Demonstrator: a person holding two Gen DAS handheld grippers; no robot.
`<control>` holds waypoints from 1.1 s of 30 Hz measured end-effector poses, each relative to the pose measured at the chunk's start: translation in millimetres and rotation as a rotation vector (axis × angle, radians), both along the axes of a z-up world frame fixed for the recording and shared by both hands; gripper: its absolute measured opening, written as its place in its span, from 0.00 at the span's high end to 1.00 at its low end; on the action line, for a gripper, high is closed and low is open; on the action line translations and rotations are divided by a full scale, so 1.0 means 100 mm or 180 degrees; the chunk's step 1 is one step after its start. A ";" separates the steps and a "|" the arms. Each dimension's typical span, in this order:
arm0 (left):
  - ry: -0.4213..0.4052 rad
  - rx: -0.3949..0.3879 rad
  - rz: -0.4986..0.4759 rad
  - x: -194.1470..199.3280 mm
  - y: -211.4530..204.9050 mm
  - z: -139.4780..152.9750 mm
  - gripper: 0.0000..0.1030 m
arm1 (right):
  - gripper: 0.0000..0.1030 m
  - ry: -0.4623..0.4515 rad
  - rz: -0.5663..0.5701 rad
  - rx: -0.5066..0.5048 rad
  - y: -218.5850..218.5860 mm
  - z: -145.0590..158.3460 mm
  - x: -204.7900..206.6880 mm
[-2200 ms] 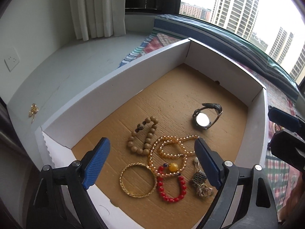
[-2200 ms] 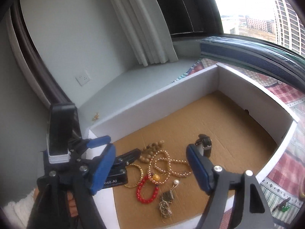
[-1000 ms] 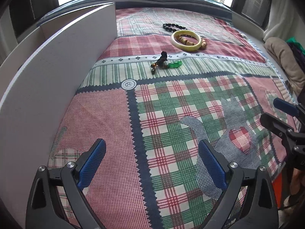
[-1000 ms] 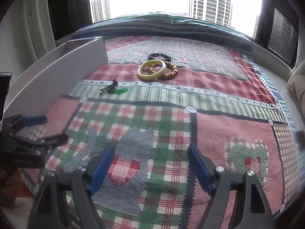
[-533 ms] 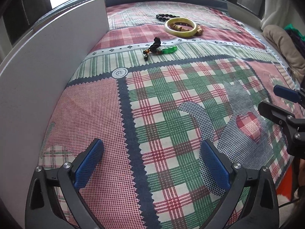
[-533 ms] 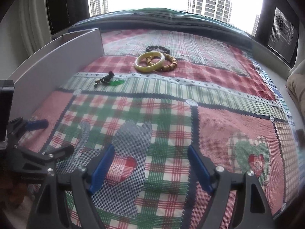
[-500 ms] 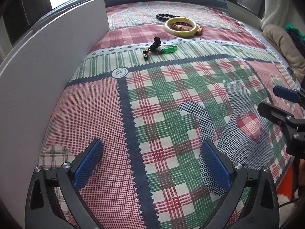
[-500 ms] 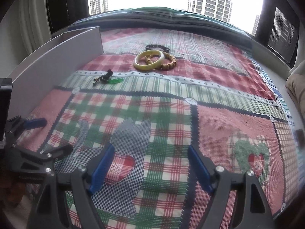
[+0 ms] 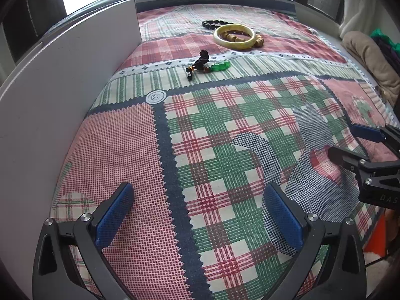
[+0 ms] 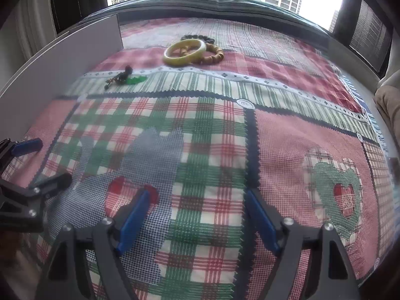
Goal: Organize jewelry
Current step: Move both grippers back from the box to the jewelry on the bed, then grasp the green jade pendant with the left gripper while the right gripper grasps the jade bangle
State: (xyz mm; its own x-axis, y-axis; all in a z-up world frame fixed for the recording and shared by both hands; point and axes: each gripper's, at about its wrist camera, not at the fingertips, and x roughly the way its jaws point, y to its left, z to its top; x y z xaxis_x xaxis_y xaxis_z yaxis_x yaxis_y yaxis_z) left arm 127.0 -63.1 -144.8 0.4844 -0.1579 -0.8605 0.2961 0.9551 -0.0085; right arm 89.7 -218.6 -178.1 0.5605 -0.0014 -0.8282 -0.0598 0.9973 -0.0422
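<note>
Left gripper [image 9: 198,212]: jaws spread wide, nothing between the pads, hanging over the plaid cloth [image 9: 225,137] just beside the box wall [image 9: 62,87].
Right gripper [image 10: 197,221]: jaws also wide apart and empty, low over the cloth, pointing toward the far jewelry.
Jewelry left out: a cream bangle [image 10: 185,51] lying partly over a wooden bead bracelet [image 10: 215,54], with a dark bead bracelet [image 10: 200,38] just behind them; nearer, a green pendant on a black cord [image 9: 205,66] lies alone, close to the box wall.
Box: only its white outer wall shows, at the left of both views; the inside is hidden.
Step in hand: judged to be the reach for the next loose piece, with neither gripper near one yet.
Doing it well: the pendant looks like the easier first pick. Come down over the green stone, not the cord, and close only once both pads straddle it.
Risk: pads pressed too low could pinch the cloth with the piece.
Unclear: the right view is a little soft, so I cannot tell how the cord loops.
</note>
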 end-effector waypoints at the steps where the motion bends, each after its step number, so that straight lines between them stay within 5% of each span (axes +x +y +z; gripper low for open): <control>1: 0.0002 0.0002 -0.0001 0.00 0.00 0.00 0.00 | 0.21 0.0002 -0.0001 0.0014 -0.01 0.00 0.00; 9: 0.0144 0.0043 -0.0014 0.05 -0.02 0.00 0.00 | 0.20 0.0022 -0.0006 0.0053 -0.03 -0.01 0.01; 15: 0.0488 0.0143 -0.0117 0.18 -0.07 0.01 0.01 | 0.19 0.0048 -0.0027 0.0057 -0.03 -0.01 0.02; 19: 0.0628 -0.0165 -0.0110 0.25 -0.01 0.15 0.01 | 0.19 0.0047 -0.0030 0.0055 -0.03 -0.02 0.03; 27: 0.0414 -0.0636 -0.0055 0.79 0.00 0.79 0.01 | 0.19 0.0057 -0.0018 0.0052 -0.02 -0.01 0.02; 33: 0.0332 -0.0414 0.0132 1.33 -0.17 0.51 0.02 | 0.19 0.0067 0.0022 0.0050 -0.03 -0.01 0.02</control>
